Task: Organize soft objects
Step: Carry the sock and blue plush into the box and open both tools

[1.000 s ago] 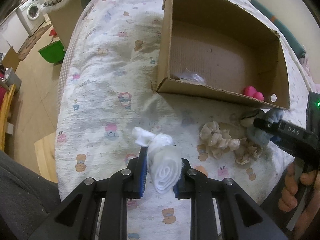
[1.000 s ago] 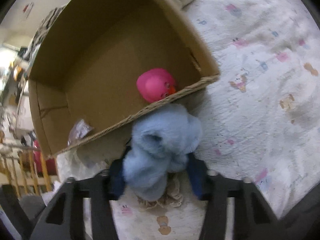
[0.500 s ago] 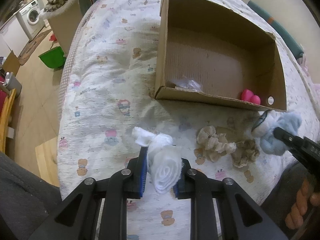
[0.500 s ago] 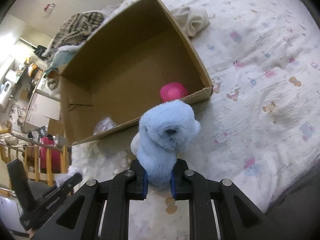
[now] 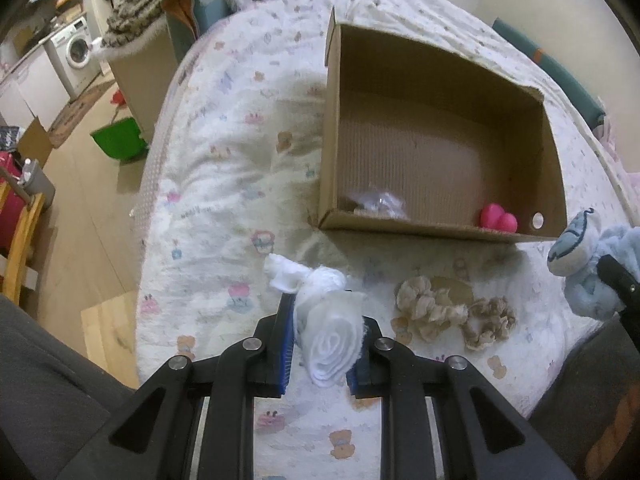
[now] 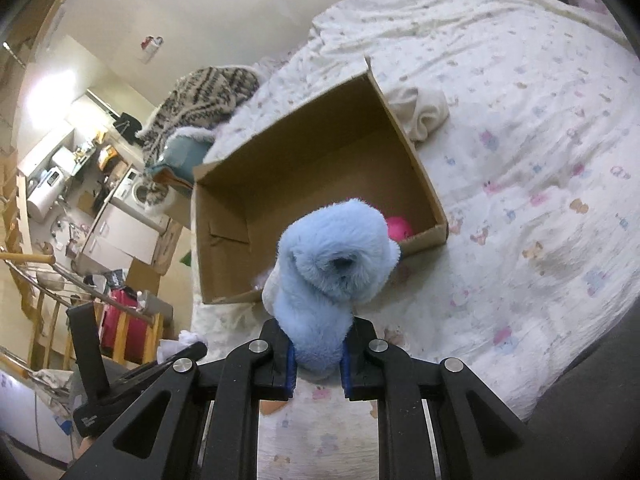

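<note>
Spread across the bed, a white quilt [image 5: 224,184] printed with small cartoon animals carries an open cardboard box [image 5: 332,128], the landmark for everything else. From the left wrist camera, the left gripper [image 5: 320,344] is clamped on a rolled white cloth [image 5: 328,336], held over the quilt well short of the box's near wall. Inside the box, a pink toy [image 5: 498,219] lies in the near right corner and a crumpled clear plastic bag [image 5: 378,202] sits against the near wall. Two beige scrunchies [image 5: 452,314] lie on the quilt just in front of the box. Right of them, a blue plush toy [image 5: 592,276] is at the frame edge.

From the right wrist camera, the right gripper [image 6: 318,356] is squeezed shut around that blue plush toy [image 6: 332,260], raised above the quilt [image 6: 520,160] in front of the box's [image 6: 280,152] near wall, partly hiding the pink toy [image 6: 398,228]. A cream cloth [image 6: 420,110] lies bunched against the box's far right side. Low at left, the left gripper [image 6: 192,350] shows only in part.
</note>
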